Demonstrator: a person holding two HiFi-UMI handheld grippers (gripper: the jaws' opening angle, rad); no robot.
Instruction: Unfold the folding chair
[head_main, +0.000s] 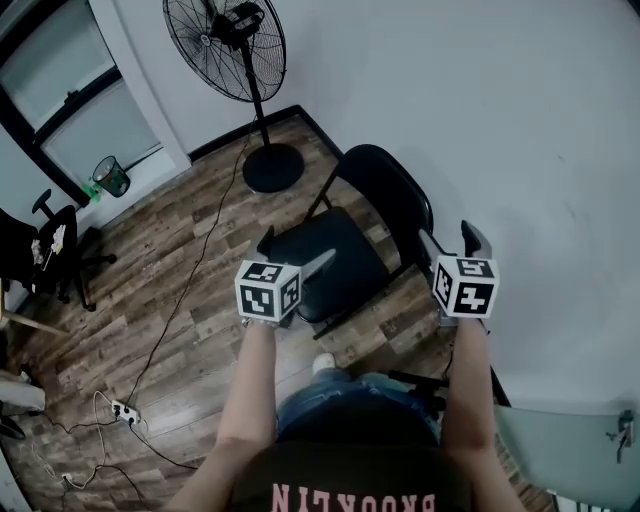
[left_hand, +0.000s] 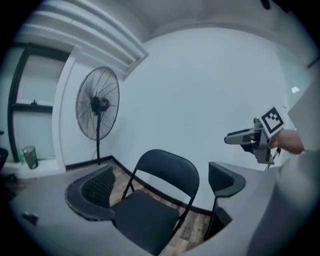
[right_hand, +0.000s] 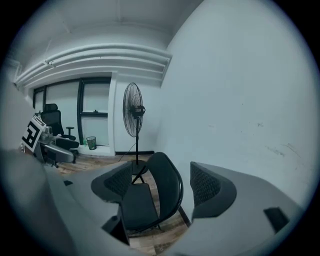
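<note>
Well, the chair (head_main: 340, 255) stands open on the wood floor (head_main: 180, 300), in the middle of the head view. Its black seat lies flat and its back is up, close to the white wall (head_main: 500, 110) on the right.

Both tongs are up in the air near the chair and touch nothing. The left tongs (head_main: 293, 252) are open, over the left edge of the seat in the picture. Through their gap the chair shows far off. The right tongs (head_main: 448, 238) are open too, just right of the chair back, and they grip nothing.

A tall black fan (head_main: 225, 40) stands at the top of the frame, its round base just above the chair. A thin cord (head_main: 190, 280) runs over the floor to a small white thing at the lower left, maybe a power strip (head_main: 125, 410). A green bin (head_main: 110, 176) sits at the upper left, and an office chair (head_main: 50, 250) is at the left edge.
</note>
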